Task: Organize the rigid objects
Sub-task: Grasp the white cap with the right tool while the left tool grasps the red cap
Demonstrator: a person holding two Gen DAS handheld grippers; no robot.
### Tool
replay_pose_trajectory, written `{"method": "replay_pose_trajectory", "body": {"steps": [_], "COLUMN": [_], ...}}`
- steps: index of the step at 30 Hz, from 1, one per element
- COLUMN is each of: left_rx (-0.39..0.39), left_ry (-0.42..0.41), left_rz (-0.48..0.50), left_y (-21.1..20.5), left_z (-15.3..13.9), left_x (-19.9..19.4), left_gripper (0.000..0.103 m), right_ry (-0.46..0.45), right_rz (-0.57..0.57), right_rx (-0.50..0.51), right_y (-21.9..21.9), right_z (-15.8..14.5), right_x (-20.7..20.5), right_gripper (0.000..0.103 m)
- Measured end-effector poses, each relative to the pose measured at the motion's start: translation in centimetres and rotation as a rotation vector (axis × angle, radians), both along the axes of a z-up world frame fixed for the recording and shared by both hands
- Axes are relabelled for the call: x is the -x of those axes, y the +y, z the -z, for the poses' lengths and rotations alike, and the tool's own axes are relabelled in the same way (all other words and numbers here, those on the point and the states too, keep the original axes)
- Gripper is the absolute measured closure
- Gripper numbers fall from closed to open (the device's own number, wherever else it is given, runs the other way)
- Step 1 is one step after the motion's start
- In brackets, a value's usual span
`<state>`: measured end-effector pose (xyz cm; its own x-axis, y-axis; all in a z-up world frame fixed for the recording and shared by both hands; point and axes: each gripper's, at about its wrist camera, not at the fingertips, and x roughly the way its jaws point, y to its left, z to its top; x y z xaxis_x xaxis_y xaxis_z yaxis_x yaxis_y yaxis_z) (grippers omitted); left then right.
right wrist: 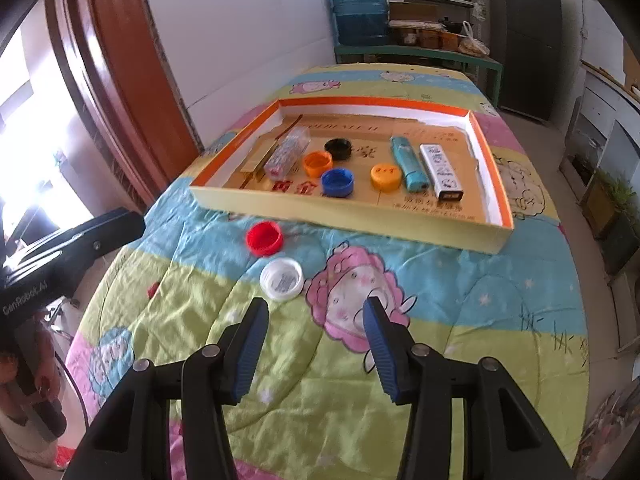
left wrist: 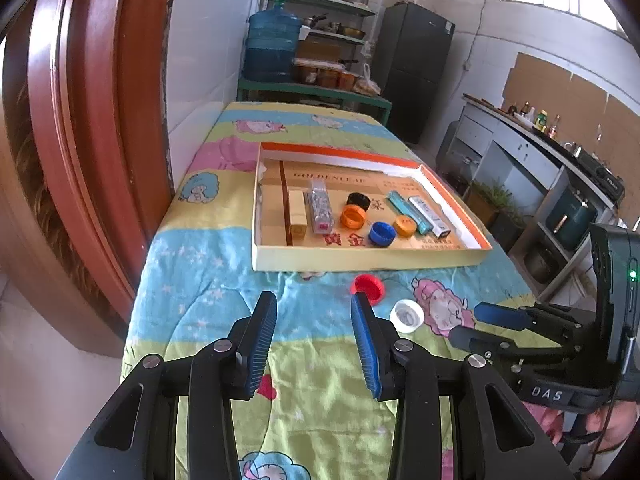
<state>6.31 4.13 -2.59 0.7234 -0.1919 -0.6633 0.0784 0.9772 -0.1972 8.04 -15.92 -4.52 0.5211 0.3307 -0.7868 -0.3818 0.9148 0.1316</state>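
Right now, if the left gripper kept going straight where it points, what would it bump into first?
Probably the quilt itself: the left gripper is open and angled down at bare cloth. The red cap sits just beside its right finger; depth is unclear.

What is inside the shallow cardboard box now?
Inside the cardboard box: four bottle caps, black, two orange, blue; a clear case; a tan box; two lighters. Nothing looks covered.

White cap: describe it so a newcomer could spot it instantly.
Find the shallow orange-rimmed cardboard tray on the cartoon quilt. Two caps lie outside it on the quilt, near its front wall. The white cap is the one farther from the tray, open side up, beside the red cap.
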Motion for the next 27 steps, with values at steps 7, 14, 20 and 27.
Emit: {"method": "replay_pose_trajectory", "body": {"steps": [7, 14, 20, 27], "left_rx": [0.014, 0.009, 0.002, -0.018], "left_ry": [0.020, 0.031, 0.042, 0.055], "left_rz": [0.001, -0.010, -0.005, 0.039], "left_y": [0.0, 0.3, 0.0, -1.4], "left_z": [0.8, 1.2, 1.5, 1.9], "left_x": [-0.2, -0.4, -0.8, -1.7], "left_gripper": [0.063, 0.063, 0.063, 0.063], "right_ry": [0.004, -0.023, -0.057, -0.052], "right_rz": [-0.040, -0.056, -0.066, -0.065], "right_rx": [0.017, 0.075, 0.141, 0.114], "right_y": [1.8, 3.9, 5.3, 5.0], "right_z": [1.2, 2.4, 2.9, 3.1], "right_x": [0.0, -1.2, -1.9, -1.9], "right_gripper": [0.054, 0.054, 0.058, 0.073]}}
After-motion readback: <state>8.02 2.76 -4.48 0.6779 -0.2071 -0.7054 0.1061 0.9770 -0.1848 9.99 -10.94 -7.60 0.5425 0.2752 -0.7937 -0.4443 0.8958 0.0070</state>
